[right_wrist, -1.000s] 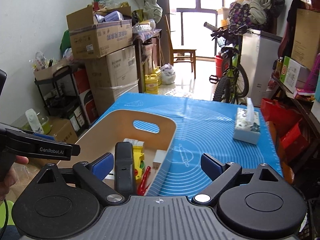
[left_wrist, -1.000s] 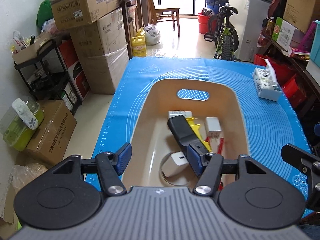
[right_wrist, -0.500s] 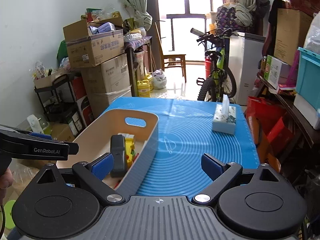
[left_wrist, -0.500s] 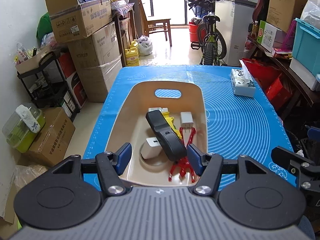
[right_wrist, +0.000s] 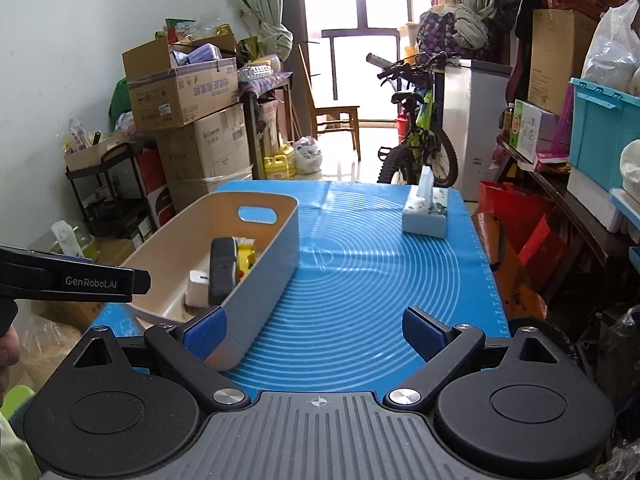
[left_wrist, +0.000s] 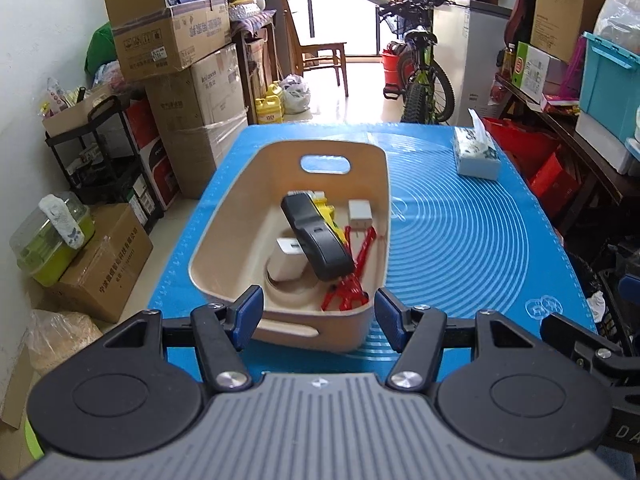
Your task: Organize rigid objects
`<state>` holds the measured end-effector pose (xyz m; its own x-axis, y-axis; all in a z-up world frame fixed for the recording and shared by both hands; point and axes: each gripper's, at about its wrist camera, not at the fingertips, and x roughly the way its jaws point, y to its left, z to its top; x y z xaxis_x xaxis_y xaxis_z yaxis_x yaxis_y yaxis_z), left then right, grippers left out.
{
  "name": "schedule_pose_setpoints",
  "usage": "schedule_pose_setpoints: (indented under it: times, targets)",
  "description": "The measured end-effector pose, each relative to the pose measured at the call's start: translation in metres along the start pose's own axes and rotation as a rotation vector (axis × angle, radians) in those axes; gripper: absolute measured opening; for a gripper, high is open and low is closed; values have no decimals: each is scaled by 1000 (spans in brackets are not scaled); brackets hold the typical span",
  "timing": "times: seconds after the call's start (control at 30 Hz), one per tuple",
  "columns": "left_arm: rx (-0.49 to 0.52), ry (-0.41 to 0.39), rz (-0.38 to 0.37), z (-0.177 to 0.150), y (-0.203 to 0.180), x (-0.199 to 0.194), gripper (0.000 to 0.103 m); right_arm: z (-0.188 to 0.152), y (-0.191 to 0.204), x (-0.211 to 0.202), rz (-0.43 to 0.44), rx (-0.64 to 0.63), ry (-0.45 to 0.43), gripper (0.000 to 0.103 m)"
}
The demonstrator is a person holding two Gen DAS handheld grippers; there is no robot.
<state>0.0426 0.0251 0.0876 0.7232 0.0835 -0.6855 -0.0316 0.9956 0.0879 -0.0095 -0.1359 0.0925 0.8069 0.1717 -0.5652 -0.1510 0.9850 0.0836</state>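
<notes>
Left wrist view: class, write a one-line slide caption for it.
Open left claw hovers before a beige bin holding a black device, red toy and white chargers on a blue mat.

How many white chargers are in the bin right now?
2 visible in the bin: one white charger under the black device's left side, another against the right wall. More may be hidden beneath it.

White wall (right_wrist: pixel 60 60) left, boxes (right_wrist: pixel 184 92) stacked against it. Bright window (right_wrist: pixel 360 40) straight behind the bike (right_wrist: pixel 420 132); chair (right_wrist: pixel 336 120) left of bike, freezer (right_wrist: pixel 476 120) right.
</notes>
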Motion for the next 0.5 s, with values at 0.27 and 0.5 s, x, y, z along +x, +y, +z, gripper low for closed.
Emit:
schedule_pose_setpoints:
  times: [0.27, 0.5]
  targets:
    - [31, 6, -17, -28, -8, 1, 62, -28, -3, -2, -2, 17, -4, 94]
    - [43, -27, -23, -41, -9, -1, 62, -44, -9, -8, 1, 39, -33, 94]
